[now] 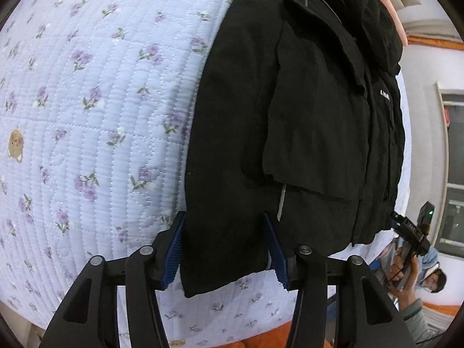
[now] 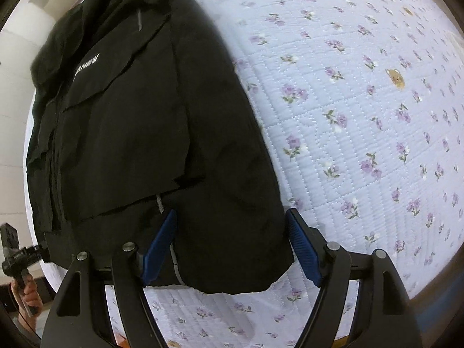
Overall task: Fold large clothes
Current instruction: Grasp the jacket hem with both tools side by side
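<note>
- Nearest the lens, left gripper (image 1: 224,249) is straddling the jacket's (image 1: 290,121) left hem corner, blue pads (image 1: 174,258) standing apart and not pressing; judged positioning for a pinch.
- Black jacket is lying flat on the quilted floral bedspread (image 1: 87,101), hem toward the bed's near edge, sleeves folded inward over the front, presumably to narrow it.
- Right gripper (image 2: 232,249) is flanking the right hem corner, fingers wide apart, cloth between them, ungripped.

Even, soft daylight fills both views, brightest by the window (image 1: 452,174) at the right edge. The black jacket (image 1: 290,116) swallows detail and casts only a faint shadow beside itself onto the quilt (image 1: 101,101). Fisheye bending curves the quilt's stitching; the right wrist view is slightly blurred.
</note>
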The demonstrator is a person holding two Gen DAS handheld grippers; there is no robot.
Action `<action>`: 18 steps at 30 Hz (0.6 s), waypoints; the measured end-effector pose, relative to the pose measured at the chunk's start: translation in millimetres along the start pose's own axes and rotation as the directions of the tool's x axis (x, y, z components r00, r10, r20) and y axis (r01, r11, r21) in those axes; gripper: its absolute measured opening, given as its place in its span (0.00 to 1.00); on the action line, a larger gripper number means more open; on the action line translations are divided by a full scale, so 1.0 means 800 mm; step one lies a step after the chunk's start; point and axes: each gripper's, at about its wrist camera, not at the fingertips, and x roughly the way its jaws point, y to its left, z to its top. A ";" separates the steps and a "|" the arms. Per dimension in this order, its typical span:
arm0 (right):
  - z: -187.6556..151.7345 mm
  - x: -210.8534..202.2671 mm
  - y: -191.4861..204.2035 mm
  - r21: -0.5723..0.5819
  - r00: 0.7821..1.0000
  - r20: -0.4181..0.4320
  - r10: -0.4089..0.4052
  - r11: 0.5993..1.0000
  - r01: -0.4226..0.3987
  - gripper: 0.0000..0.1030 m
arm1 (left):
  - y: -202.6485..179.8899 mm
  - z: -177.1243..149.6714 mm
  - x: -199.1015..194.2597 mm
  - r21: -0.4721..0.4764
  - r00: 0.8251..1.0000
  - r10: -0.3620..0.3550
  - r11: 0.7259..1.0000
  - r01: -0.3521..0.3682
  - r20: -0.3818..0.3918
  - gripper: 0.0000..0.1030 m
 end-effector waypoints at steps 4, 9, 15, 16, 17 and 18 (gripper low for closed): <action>-0.007 -0.004 0.005 -0.017 1.000 0.009 -0.012 1.000 0.012 0.58 | -0.012 -0.004 0.002 0.023 0.998 0.049 0.998 -0.050 0.025 0.36; -0.016 -0.010 0.029 -0.047 0.999 0.027 -0.027 0.998 0.028 0.26 | -0.014 -0.005 -0.001 -0.039 0.998 0.041 0.998 -0.039 0.054 0.12; -0.014 -0.045 0.057 -0.055 0.996 0.080 -0.029 0.998 0.033 0.13 | -0.033 0.009 -0.050 -0.044 0.990 0.024 0.999 -0.019 0.135 0.09; -0.013 -0.054 0.060 -0.058 0.995 0.091 -0.029 0.998 0.034 0.13 | -0.035 0.013 -0.057 -0.048 0.989 0.021 0.999 -0.015 0.145 0.09; -0.008 -0.063 0.064 -0.062 0.994 0.104 -0.026 0.998 0.033 0.13 | -0.040 0.021 -0.068 -0.054 0.987 0.012 0.999 -0.003 0.162 0.09; -0.005 -0.072 0.069 -0.063 0.993 0.117 -0.020 0.998 0.028 0.13 | -0.043 0.027 -0.076 -0.054 0.984 -0.001 0.998 0.010 0.177 0.09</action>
